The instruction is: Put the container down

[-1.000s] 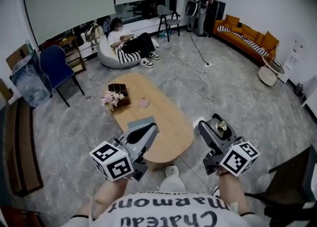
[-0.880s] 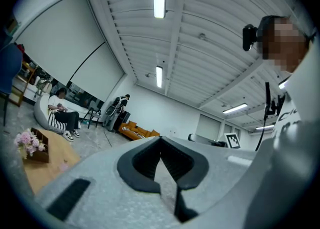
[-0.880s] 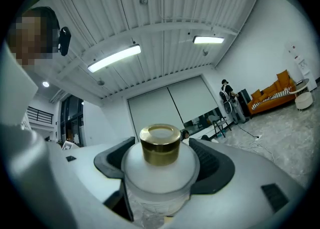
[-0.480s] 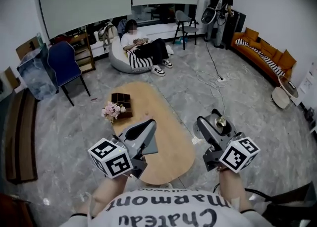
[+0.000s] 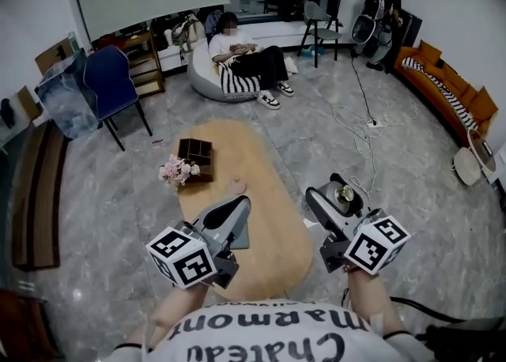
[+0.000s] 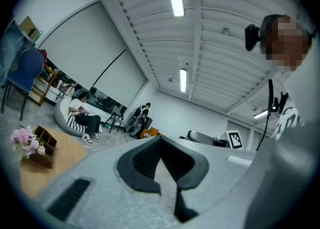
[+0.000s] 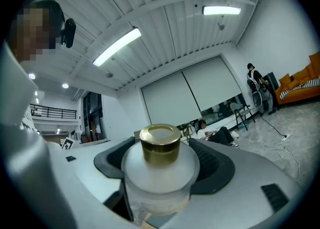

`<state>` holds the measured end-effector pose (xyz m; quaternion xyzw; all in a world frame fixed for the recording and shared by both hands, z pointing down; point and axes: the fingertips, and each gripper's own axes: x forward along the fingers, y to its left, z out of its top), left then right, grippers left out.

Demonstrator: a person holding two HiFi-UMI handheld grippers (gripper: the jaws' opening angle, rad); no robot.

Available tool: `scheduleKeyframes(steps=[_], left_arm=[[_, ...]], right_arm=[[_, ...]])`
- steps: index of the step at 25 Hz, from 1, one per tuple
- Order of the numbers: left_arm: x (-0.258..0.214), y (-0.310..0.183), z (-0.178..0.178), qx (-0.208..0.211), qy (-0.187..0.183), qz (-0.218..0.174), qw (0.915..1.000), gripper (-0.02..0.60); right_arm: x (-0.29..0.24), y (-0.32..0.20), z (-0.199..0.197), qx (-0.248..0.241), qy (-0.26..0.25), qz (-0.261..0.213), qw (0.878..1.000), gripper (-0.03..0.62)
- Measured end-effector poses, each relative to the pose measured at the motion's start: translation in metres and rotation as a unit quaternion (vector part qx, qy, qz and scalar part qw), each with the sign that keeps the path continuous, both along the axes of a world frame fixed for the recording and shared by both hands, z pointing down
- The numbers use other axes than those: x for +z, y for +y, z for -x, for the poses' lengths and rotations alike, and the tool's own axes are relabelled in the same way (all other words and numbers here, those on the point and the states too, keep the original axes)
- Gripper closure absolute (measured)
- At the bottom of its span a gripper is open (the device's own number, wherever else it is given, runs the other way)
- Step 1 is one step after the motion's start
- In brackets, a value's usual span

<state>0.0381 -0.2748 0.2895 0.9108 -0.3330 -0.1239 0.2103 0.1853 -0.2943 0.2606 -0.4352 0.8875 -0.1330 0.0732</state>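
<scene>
A frosted container with a gold cap (image 7: 160, 165) sits upright between the jaws of my right gripper (image 7: 162, 158), which is shut on it. In the head view the container (image 5: 343, 194) shows at the tip of the right gripper (image 5: 338, 201), held off the right side of the oval wooden table (image 5: 273, 194). My left gripper (image 5: 229, 218) hovers over the table's near part. In the left gripper view its jaws (image 6: 162, 165) meet with nothing between them.
On the table stand a dark compartment box (image 5: 196, 150), a pink flower bunch (image 5: 177, 170), a small pink item (image 5: 235, 186) and a grey pad (image 5: 236, 235). A cable (image 5: 365, 135) runs over the floor at the right. A seated person (image 5: 245, 56) and a blue chair (image 5: 111, 84) are farther off.
The head view has swung, so the room and table have slid right and down in the picture. Both grippers keep much the same pose, the right still holding the container.
</scene>
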Motion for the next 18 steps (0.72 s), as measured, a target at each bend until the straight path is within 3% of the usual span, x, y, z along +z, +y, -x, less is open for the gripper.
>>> scheduleKeyframes(steps=[7, 13, 18], left_arm=[[0.04, -0.008, -0.011, -0.008, -0.026, 0.053, 0.9982, 0.568], [0.071, -0.013, -0.004, -0.052, -0.043, 0.055, 0.9962, 0.568], [0.115, -0.015, -0.007, -0.045, -0.054, 0.11, 0.9914, 0.568]], right_arm=[[0.052, -0.03, 0.0, -0.017, -0.006, 0.06, 0.998, 0.258], [0.111, -0.043, 0.0, -0.018, 0.02, 0.11, 0.994, 0.258], [0.169, -0.049, 0.001, -0.012, 0.034, 0.157, 0.987, 0.258]])
